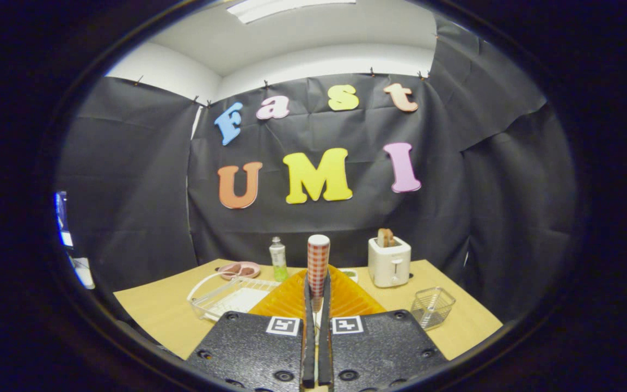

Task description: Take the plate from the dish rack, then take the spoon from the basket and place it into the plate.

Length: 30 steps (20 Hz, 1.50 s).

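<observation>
The gripper (317, 305) has its two fingers drawn close together, both pressing on a spoon with a red-and-white checked handle (318, 264). The spoon stands upright between them, its white-capped end rising well above the fingertips; its lower part is hidden in the narrow gap between the fingers, so the bowl end cannot be made out.

Just ahead of the fingers, directly beneath and around the spoon, lies a ribbed orange plate (346, 296) on the light wooden table (155, 310); whether the spoon touches it cannot be told.

To the left of the plate, touching or nearly so, sits a clear plastic dish rack with a white rim (226, 296). Beyond the rack is a small pink bowl (239, 269), and beside that a clear bottle holding green liquid (278, 260).

To the right of the plate, near the table's edge, stands a small clear square basket (432, 307). Further back on the right is a cream toaster (389, 262) with brown toast (385, 238) sticking out of its top.
</observation>
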{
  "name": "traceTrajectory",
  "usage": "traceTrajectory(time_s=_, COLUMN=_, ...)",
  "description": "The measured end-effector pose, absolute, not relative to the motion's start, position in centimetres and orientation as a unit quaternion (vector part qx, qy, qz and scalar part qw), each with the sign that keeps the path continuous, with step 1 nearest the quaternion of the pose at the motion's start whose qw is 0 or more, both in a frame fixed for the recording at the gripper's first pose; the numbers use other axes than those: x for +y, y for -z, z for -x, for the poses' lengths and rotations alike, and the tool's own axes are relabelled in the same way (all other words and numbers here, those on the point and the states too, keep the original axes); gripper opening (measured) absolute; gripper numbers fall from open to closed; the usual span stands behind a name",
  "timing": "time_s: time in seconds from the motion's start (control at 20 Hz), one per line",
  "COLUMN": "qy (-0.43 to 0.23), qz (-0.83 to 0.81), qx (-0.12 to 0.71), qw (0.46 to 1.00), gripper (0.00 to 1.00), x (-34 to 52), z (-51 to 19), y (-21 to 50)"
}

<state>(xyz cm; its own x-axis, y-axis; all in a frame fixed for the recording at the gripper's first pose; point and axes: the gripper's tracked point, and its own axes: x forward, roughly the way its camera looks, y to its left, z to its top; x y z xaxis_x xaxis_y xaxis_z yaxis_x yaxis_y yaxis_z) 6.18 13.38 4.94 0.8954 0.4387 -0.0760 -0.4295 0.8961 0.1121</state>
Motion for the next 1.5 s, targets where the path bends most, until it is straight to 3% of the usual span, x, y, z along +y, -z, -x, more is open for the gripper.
traceTrajectory(time_s=0.7, qy=-0.249, qz=-0.062, qx=0.136, qw=0.957, gripper=0.08, x=22.3, z=-2.3, y=4.4)
traceTrajectory(time_s=1.25, qy=-0.218, qz=-0.068, qx=0.143, qw=0.963, gripper=0.08, x=23.0, z=-1.7, y=7.8)
traceTrajectory(time_s=1.5, qy=-0.205, qz=-0.058, qx=0.137, qw=0.967, gripper=0.17, x=22.4, z=-2.0, y=8.2)
